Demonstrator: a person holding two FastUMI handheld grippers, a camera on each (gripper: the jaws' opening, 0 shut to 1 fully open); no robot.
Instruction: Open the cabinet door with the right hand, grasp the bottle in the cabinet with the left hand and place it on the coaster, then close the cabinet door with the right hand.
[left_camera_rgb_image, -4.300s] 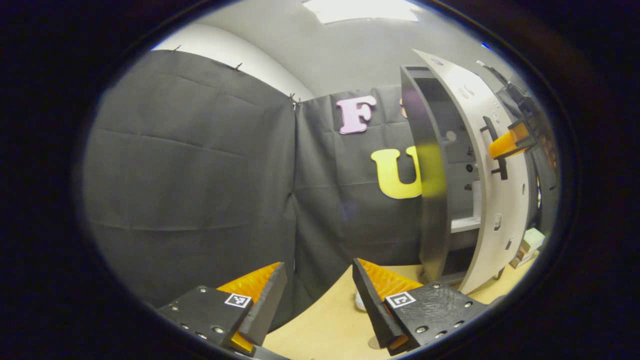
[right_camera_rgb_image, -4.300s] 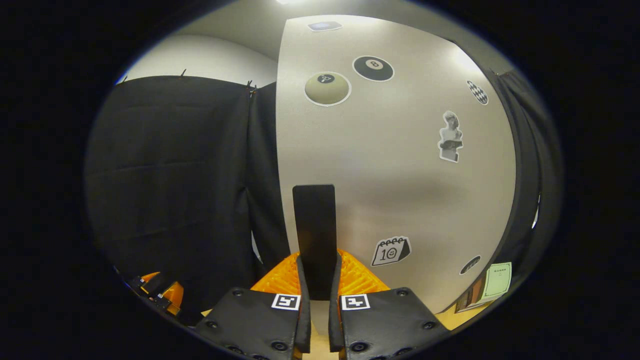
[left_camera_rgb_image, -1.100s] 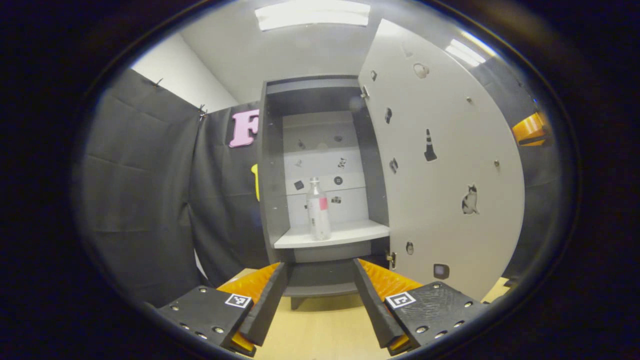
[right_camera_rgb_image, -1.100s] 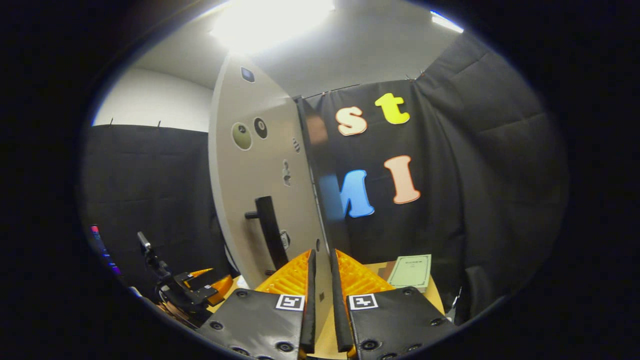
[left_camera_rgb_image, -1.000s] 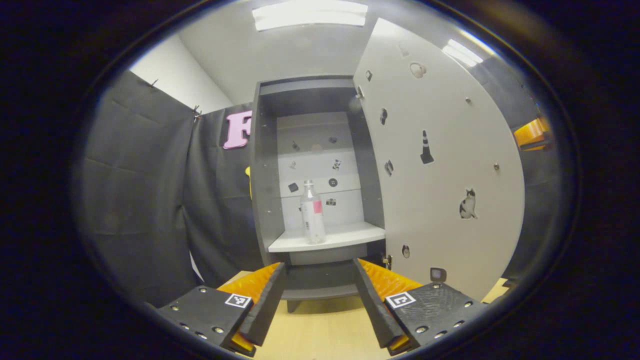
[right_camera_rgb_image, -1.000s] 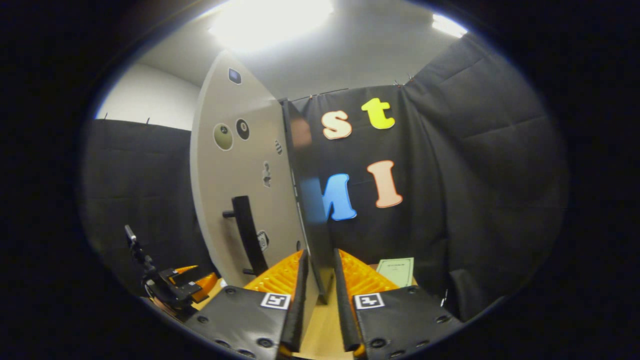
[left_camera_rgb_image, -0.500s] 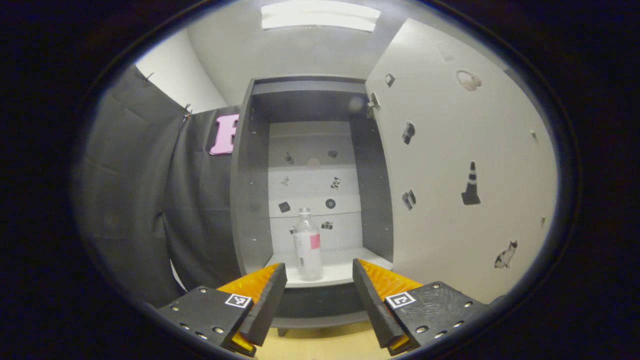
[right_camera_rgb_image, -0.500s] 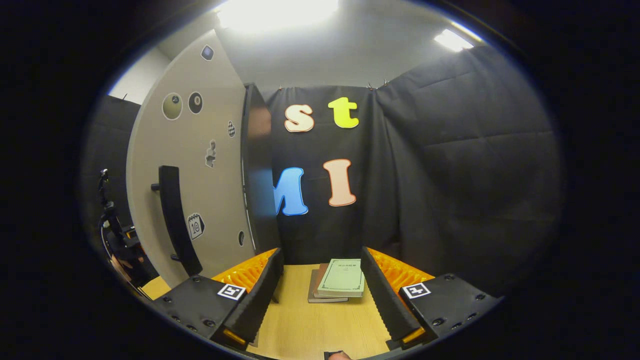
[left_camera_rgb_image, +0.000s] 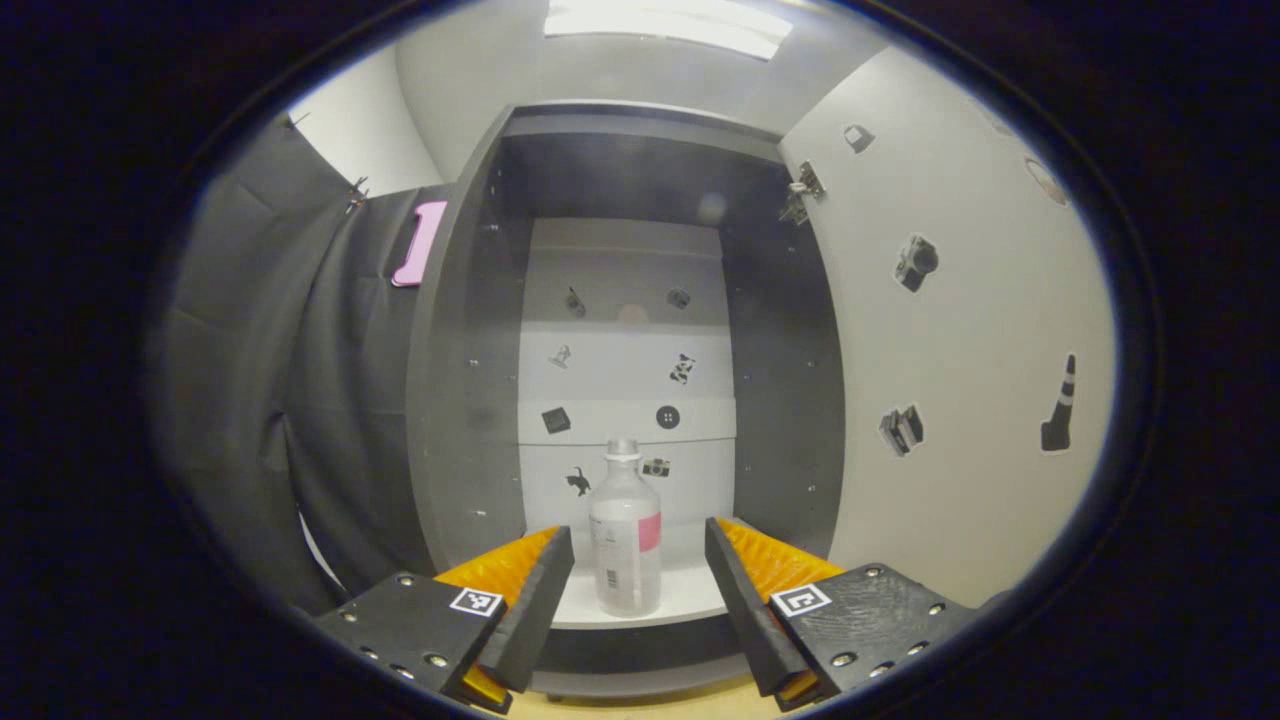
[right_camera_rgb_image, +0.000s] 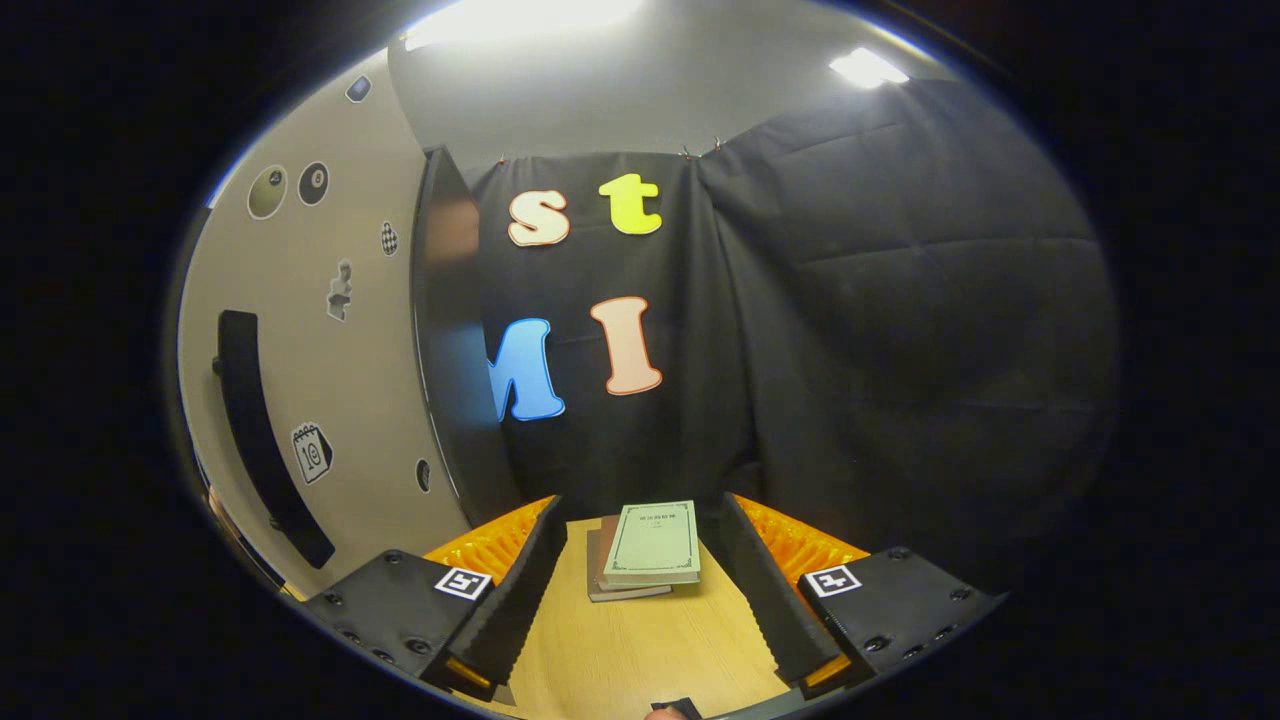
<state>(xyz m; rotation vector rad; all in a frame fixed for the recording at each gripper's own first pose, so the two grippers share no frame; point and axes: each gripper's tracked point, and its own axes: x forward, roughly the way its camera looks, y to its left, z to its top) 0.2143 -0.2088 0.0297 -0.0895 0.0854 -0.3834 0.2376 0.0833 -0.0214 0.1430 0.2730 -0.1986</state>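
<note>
In the left gripper view a clear bottle (left_camera_rgb_image: 625, 530) with a pink label patch stands upright on the white shelf (left_camera_rgb_image: 680, 595) inside the open grey cabinet (left_camera_rgb_image: 470, 400). My left gripper (left_camera_rgb_image: 638, 560) is open and points straight at the bottle, which shows between the fingers a little beyond the tips. The cabinet door (left_camera_rgb_image: 950, 380) stands swung wide to the right. In the right gripper view my right gripper (right_camera_rgb_image: 640, 545) is open over the wooden table (right_camera_rgb_image: 640, 650); the door's outer face (right_camera_rgb_image: 330, 380) with its black handle (right_camera_rgb_image: 265, 440) is at the left.
Two stacked books (right_camera_rgb_image: 645, 548) lie on the table just beyond the right gripper's tips. The cabinet's side walls flank the bottle closely. Stickers dot the door and the cabinet's back panel (left_camera_rgb_image: 625, 350).
The left gripper has moved closer to the cabinet, so the bottle now sits between its fingers' line of sight. The right gripper has let go of the door, opened and swung right.
</note>
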